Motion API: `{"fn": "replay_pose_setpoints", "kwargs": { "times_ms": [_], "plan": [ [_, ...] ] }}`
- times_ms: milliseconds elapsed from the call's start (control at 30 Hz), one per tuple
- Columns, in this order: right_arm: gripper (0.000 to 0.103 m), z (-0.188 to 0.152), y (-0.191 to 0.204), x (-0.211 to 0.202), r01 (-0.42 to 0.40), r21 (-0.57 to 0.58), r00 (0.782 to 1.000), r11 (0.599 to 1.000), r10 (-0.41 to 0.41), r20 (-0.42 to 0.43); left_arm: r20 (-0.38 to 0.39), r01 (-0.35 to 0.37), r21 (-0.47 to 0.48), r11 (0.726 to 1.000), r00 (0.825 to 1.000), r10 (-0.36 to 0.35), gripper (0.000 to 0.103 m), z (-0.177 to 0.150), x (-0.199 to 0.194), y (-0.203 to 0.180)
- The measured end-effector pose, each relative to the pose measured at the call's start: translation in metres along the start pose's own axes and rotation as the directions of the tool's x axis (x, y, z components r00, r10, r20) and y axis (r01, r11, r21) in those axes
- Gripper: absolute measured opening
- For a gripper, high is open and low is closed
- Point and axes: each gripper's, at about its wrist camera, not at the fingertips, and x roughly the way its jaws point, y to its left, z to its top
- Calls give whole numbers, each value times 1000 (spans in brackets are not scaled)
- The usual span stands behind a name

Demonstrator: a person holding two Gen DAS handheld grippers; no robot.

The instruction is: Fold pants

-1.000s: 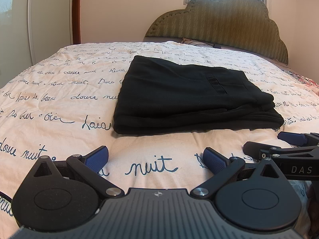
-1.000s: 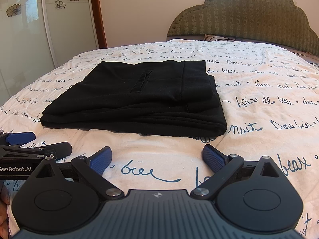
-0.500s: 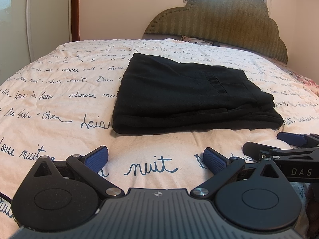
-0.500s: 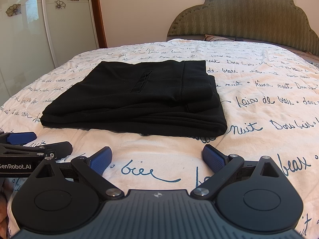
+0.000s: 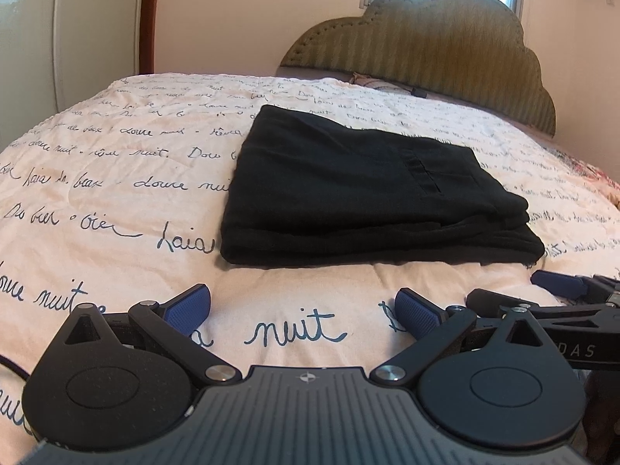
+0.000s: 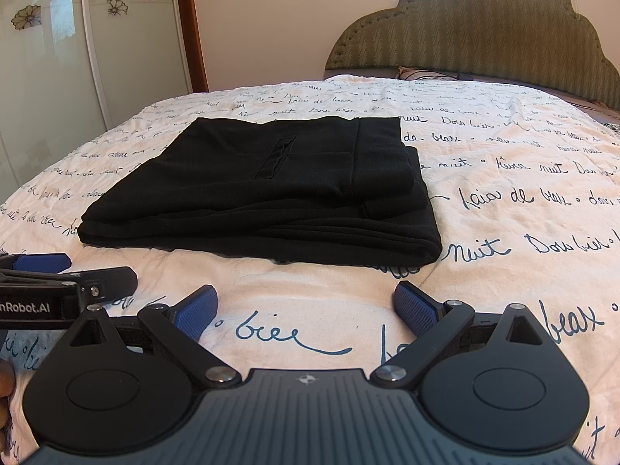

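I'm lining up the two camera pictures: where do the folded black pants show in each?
Left wrist view: the pants lie centre, slightly right, on the bed.
Right wrist view: the pants lie centre, slightly left.
Shared landmark: the green headboard behind, upper right in both.

Black pants (image 5: 360, 190) folded flat; lying mid-bed
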Motion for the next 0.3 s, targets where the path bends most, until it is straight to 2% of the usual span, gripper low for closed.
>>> {"fn": "replay_pose_setpoints", "kwargs": {
  "times_ms": [300],
  "plan": [
    [99,0,0,0,-3,2,1000,1000,3,1,-12,-45,29,999,999,46,103,-2,3,-9]
  ]
}}
